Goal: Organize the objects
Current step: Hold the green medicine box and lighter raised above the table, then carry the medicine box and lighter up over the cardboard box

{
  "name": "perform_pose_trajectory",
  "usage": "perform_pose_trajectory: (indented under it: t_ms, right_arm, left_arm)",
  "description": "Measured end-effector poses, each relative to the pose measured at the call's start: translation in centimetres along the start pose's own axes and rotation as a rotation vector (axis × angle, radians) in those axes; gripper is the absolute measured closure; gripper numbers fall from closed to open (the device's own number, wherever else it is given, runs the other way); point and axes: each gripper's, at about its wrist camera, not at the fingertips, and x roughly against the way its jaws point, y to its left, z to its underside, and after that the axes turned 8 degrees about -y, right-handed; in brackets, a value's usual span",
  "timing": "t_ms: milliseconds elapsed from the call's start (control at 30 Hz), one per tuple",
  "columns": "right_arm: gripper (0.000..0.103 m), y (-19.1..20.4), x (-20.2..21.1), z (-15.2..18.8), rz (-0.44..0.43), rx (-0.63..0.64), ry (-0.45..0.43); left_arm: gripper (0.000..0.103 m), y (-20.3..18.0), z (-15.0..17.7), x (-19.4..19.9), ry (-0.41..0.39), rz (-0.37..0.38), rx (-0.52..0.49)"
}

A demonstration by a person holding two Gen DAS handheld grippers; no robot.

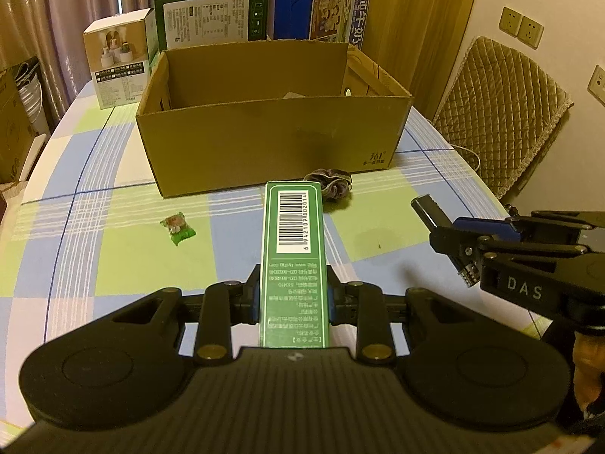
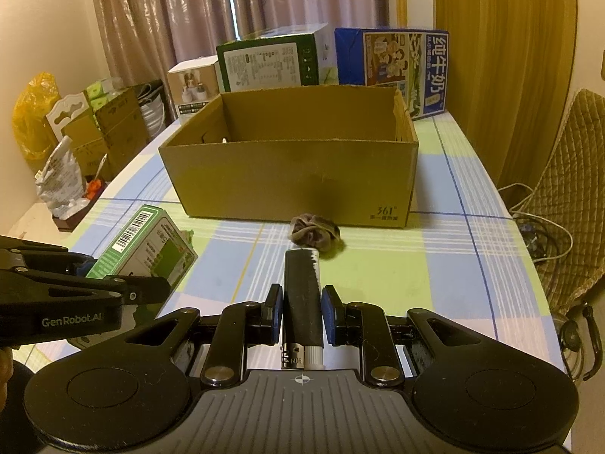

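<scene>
Left wrist: left gripper (image 1: 293,295) clamped on green box (image 1: 293,249), sticking forward past fingers. Right gripper (image 2: 301,312) gripping black lighter (image 2: 302,295) lengthwise between pads.

Both grippers were matte black plastic. The left gripper (image 1: 293,295) had a ribbed grey top plate, round discs moulded into each side, brass-coloured pivot screws, and blue pads (image 1: 331,299) lining its fingers. The right gripper (image 2: 301,312) looked the same, with a small crosshair mark on its plate. White lettering ran along their sides: "DAS" and "GenRobot.AI".
</scene>
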Motion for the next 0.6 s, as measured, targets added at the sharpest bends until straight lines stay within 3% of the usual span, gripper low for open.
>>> perform_pose_trajectory:
  t_ms: [233, 600]
  right_arm:
    - [0.084, -0.8, -0.4, -1.9, 0.002, 0.008, -0.013]
    - [0.084, -1.0, -1.3, -7.7, -0.013, 0.051, -0.058]
  left_arm:
    - [0.078, 0.6, -2.4, -0.2, -0.025, 0.011, -0.008]
    - [0.078, 1.6, -8.6, -0.5, -0.086, 0.015, -0.023]
